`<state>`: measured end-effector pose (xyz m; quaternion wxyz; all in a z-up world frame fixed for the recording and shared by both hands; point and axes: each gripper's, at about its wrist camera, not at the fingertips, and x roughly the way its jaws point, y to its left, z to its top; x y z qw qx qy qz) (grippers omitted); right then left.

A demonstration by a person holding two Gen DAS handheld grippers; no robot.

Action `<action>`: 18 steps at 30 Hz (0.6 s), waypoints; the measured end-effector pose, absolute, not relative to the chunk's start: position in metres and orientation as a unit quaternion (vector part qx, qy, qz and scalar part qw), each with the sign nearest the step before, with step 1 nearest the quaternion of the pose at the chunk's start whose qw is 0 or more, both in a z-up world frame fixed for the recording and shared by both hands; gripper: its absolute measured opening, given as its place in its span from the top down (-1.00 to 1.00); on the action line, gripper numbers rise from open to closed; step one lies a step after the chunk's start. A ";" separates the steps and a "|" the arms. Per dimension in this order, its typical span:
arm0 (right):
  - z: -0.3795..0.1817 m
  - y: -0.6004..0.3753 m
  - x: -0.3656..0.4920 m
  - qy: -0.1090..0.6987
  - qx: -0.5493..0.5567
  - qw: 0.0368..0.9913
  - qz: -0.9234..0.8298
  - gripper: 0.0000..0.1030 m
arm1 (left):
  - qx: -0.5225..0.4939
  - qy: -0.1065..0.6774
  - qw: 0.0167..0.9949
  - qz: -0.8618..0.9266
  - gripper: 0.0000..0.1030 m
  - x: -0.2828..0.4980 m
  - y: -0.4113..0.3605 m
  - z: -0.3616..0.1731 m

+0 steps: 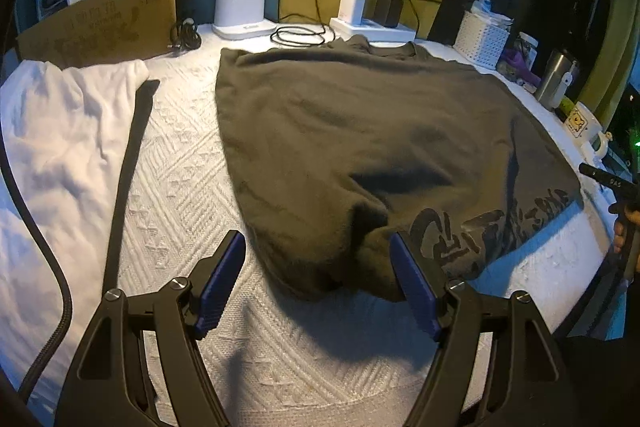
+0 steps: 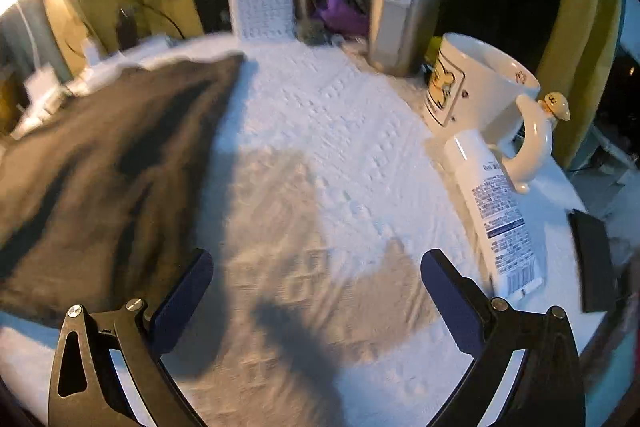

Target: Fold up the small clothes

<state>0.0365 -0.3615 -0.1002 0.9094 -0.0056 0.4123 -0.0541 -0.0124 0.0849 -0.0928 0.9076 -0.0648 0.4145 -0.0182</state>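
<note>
A dark olive T-shirt (image 1: pixel 360 131) lies spread on the white textured cover (image 1: pixel 184 187), its near hem bunched and a black print at the near right. My left gripper (image 1: pixel 318 247) is open just above the bunched near hem, holding nothing. In the right wrist view the shirt (image 2: pixel 100 163) lies at the left. My right gripper (image 2: pixel 316 263) is open and empty over the bare white cover (image 2: pixel 320 131), to the right of the shirt.
A white garment (image 1: pixel 60 147) and a black strap (image 1: pixel 128 167) lie left of the shirt. Chargers and cables (image 1: pixel 300 35), a white basket (image 1: pixel 482 39) and a cardboard box (image 1: pixel 100 23) line the back. A mug (image 2: pixel 480 87), steel tumbler (image 2: pixel 404 7) and white tube (image 2: pixel 496 215) stand at the right.
</note>
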 end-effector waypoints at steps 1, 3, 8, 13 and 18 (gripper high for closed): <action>-0.096 -0.359 0.031 0.403 -0.001 0.915 -0.038 -1.00 | -0.063 0.411 0.909 -0.021 -0.45 -0.014 0.085 -0.092; -0.092 -0.351 0.027 0.395 -0.004 0.918 -0.014 -0.76 | -0.067 0.409 0.910 -0.028 -0.45 -0.016 0.084 -0.091; -0.102 -0.341 0.031 0.414 0.044 0.908 0.038 -0.17 | -0.070 0.409 0.909 -0.041 -0.45 -0.020 0.082 -0.093; -0.113 -0.328 0.036 0.424 0.053 0.902 0.063 0.00 | -0.085 0.405 0.910 -0.028 -0.44 -0.023 0.094 -0.092; -0.111 -0.320 0.034 0.419 0.064 0.902 0.079 0.01 | -0.096 0.398 0.912 -0.026 -0.44 -0.023 0.099 -0.088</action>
